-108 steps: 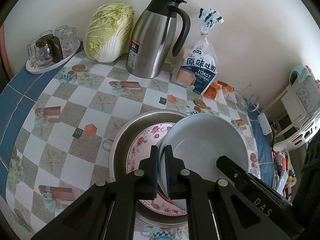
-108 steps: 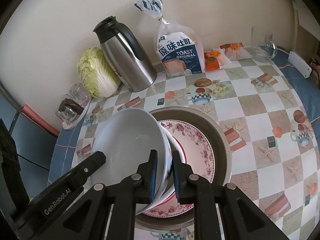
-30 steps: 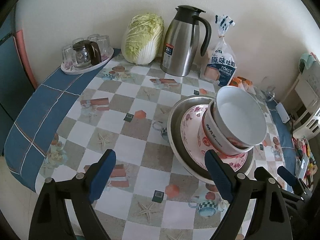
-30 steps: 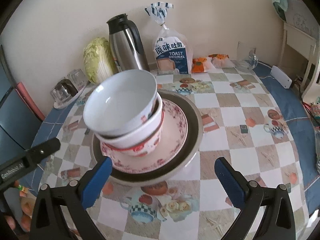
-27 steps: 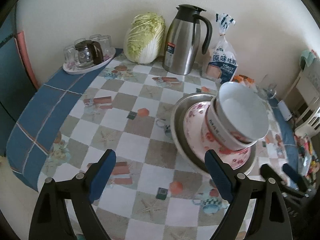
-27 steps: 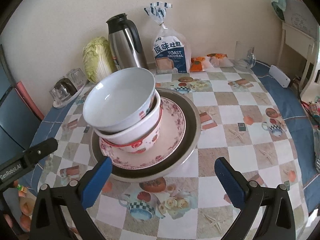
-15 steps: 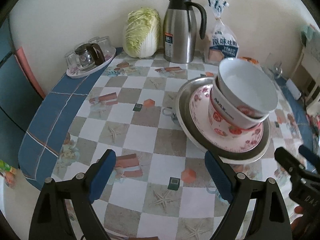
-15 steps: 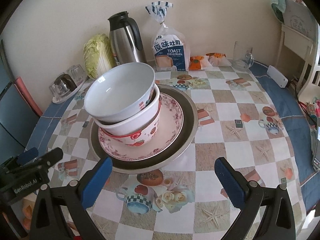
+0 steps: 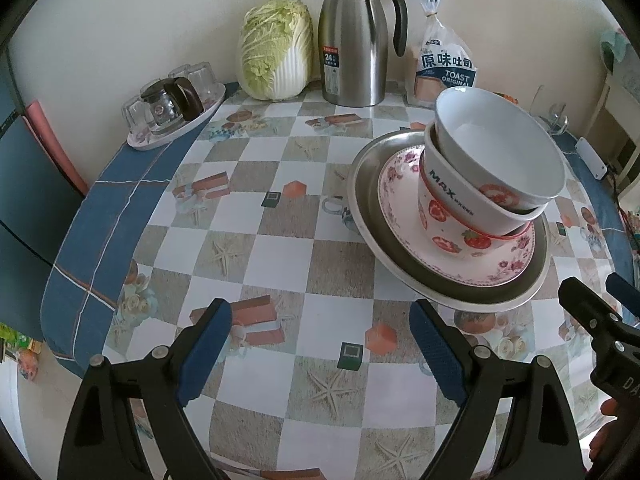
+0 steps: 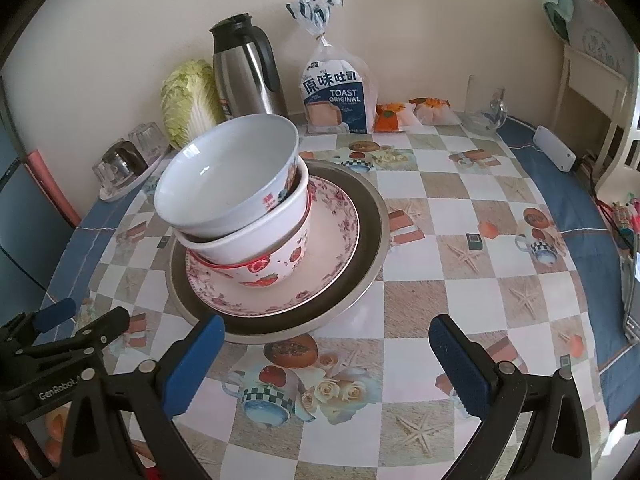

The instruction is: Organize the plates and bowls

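Two bowls sit nested on the plates, and that leaning stack is what you should mind. The white bowl [image 10: 224, 180] on top tilts toward the left of the right wrist view, seated crooked in the strawberry bowl [image 10: 260, 248] beneath. Both rest on the floral plate [image 10: 336, 236], which lies in the metal dish [image 10: 372, 216], a little left of centre in that view and at the right in the left wrist view.

If you square the stack, I would take the top bowl by its rim at two opposite sides and settle it level, slowly, since glazed bowls likely slide on each other. Keep the lower bowl from shifting toward the plate's edge.

Your left gripper [image 9: 320, 344] and right gripper [image 10: 328, 356] both hang with jaws spread wide and nothing between them, low in their frames, short of the dish.

Beyond, at the top of both views, stand the cabbage [image 9: 276, 48], the steel jug [image 9: 352, 40] and the toast bag [image 10: 336, 96] along the wall.
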`<state>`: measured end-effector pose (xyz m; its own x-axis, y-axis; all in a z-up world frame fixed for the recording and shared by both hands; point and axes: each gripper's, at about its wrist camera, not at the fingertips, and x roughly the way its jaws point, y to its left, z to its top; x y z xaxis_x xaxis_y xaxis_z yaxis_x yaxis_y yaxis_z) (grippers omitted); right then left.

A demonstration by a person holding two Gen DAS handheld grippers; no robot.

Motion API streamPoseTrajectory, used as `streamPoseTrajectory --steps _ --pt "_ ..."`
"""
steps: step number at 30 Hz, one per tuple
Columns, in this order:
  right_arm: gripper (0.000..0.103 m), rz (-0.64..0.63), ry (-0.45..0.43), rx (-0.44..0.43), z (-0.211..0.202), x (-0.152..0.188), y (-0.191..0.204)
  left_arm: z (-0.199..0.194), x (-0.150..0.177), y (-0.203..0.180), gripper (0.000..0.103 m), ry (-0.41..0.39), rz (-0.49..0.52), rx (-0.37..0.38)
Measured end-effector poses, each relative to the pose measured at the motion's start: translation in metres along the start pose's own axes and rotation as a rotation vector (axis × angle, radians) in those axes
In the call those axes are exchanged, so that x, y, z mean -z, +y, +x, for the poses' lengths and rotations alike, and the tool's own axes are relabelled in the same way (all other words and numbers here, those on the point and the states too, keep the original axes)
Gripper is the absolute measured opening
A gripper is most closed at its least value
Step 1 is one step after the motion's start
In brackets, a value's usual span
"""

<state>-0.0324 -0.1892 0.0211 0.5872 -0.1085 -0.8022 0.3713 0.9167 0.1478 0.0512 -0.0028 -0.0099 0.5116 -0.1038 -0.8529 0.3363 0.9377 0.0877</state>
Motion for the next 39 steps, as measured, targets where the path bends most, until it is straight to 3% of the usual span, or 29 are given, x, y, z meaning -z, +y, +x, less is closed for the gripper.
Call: streamPoseTrajectory --steps 39 --pt "0.103 -0.011 0.048 0.021 0.011 0.003 -0.003 0.006 0.001 -0.002 0.091 0.038 0.008 -0.005"
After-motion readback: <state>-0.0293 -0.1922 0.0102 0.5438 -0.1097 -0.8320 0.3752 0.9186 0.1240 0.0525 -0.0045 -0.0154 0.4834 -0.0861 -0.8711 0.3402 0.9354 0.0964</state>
